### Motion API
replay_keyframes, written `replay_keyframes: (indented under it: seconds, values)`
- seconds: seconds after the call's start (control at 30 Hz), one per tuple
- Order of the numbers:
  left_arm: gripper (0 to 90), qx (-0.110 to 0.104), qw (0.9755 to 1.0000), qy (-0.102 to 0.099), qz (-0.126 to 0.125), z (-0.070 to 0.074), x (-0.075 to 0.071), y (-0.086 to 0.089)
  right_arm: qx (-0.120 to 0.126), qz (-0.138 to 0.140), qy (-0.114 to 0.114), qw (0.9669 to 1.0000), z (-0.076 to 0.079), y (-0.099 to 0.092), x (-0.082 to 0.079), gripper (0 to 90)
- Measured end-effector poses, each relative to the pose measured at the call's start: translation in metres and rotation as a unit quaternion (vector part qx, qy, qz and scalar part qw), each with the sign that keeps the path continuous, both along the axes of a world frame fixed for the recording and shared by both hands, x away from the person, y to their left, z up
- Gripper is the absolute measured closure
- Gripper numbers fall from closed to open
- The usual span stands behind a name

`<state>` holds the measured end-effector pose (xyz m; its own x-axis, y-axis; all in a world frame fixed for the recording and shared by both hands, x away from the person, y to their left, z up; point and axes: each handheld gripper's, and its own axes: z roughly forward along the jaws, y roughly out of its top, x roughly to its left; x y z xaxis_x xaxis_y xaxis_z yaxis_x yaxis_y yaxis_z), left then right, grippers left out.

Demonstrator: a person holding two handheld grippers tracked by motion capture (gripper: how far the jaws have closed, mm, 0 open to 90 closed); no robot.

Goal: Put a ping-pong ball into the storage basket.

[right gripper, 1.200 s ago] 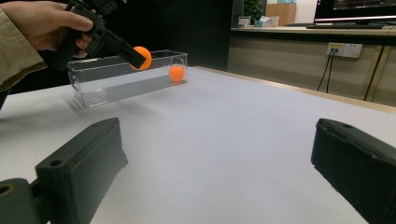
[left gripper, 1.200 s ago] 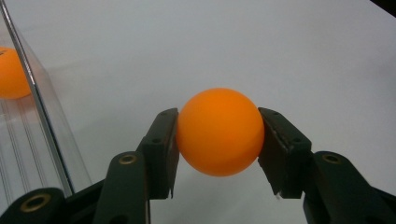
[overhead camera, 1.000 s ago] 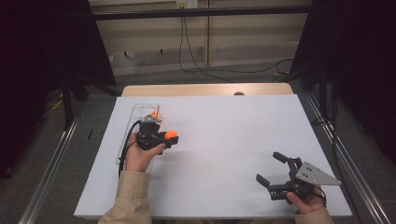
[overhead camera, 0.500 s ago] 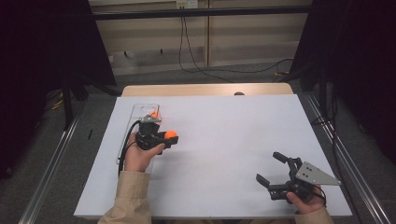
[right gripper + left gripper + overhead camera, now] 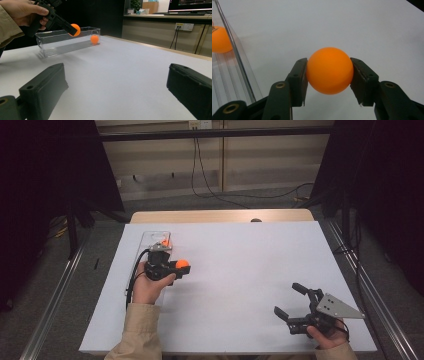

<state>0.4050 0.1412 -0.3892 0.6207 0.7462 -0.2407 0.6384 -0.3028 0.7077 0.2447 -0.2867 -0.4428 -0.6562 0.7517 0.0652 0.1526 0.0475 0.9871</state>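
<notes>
Nearest, the right gripper [image 5: 296,301] rests gaping and empty; farther off, the left gripper [image 5: 329,82] is clamped on the orange ball [image 5: 329,70], unchanged over the last second; just beyond it, the clear box [image 5: 145,243] holds another ball [image 5: 165,243], so a drop looks next.

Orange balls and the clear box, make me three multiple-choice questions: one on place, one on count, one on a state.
1. Where does the ball outside the box sit?
A. between the left tongs' pads
B. on the floor
C. between the right tongs' pads

2. How many orange balls are there?
A. one
B. two
C. four

3. How do the right tongs stand?
A. shut on a ball
B. open, holding nothing
C. shut on the box

Answers: 1 A, the left tongs press the held ball from both sides. 2 B, that one plus a second ball inside the clear box. 3 B, the right tongs stand wide apart over the bare white table.
</notes>
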Motion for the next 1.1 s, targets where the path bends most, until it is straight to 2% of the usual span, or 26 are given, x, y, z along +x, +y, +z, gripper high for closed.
replay_keyframes:
  seconds: [0.2, 1.1]
  values:
    - [50.9, 0.007, 1.0, -0.001, -0.004, 0.0007, 0.0005, 0.0022, -0.001, 0.001, 0.0, 1.0, 0.0, -0.0002, 0.0003, 1.7]
    - [50.9, 0.005, 1.0, -0.003, 0.004, 0.003, -0.0001, 0.0074, -0.003, 0.0, 0.001, 1.0, -0.0002, 0.0, 0.0002, 1.7]
